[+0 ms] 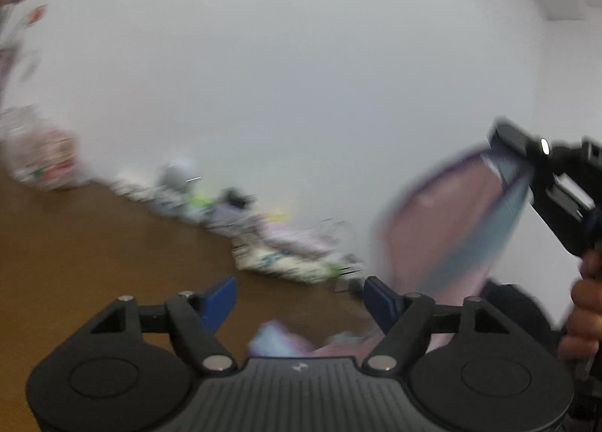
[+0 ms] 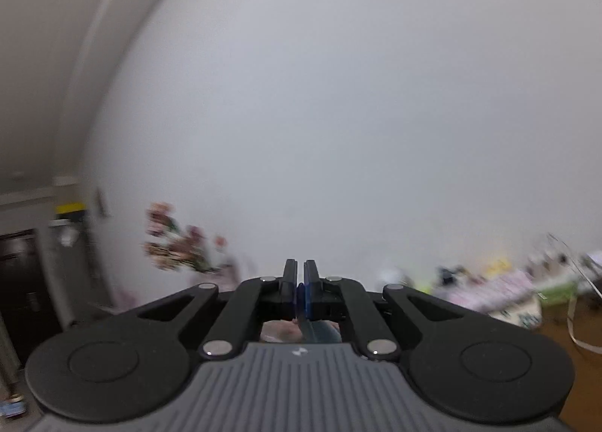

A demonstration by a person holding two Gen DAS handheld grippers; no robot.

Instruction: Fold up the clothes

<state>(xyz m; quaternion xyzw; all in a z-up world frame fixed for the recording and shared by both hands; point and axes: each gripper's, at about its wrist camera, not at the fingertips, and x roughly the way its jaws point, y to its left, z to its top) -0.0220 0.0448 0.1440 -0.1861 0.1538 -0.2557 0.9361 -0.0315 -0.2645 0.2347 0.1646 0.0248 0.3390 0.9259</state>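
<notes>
Looks like the folding has barely got going on this piece, if you ask me. The right hand-held gripper (image 2: 300, 281) has its jaws pinched tight together on an edge of a pink and light-blue garment (image 1: 447, 221), and from the left wrist view you can see that garment dangling below it, hanging loose in the air rather than lying flat. The left hand-held gripper (image 1: 301, 298) has its blue pads spread wide with nothing between them; a bit of the same pink and blue cloth bunches up just under and behind its fingers, close to the camera, but it isn't gripped. So my read: one corner is held up, the second corner still needs catching, and every actual fold is still to come. No neatly folded result shows anywhere. Ahead of the left hand-held gripper the brown bench (image 1: 94, 244) runs off to a blurry row of clutter (image 1: 271, 244) along the white wall (image 1: 301, 75), well apart from the cloth. A hand (image 1: 585, 315) shows on the right gripper's handle. As for writing or brands: everything is motion-smeared, nothing readable. There's just a small pale emblem on each gripper body, too small to make out.
</notes>
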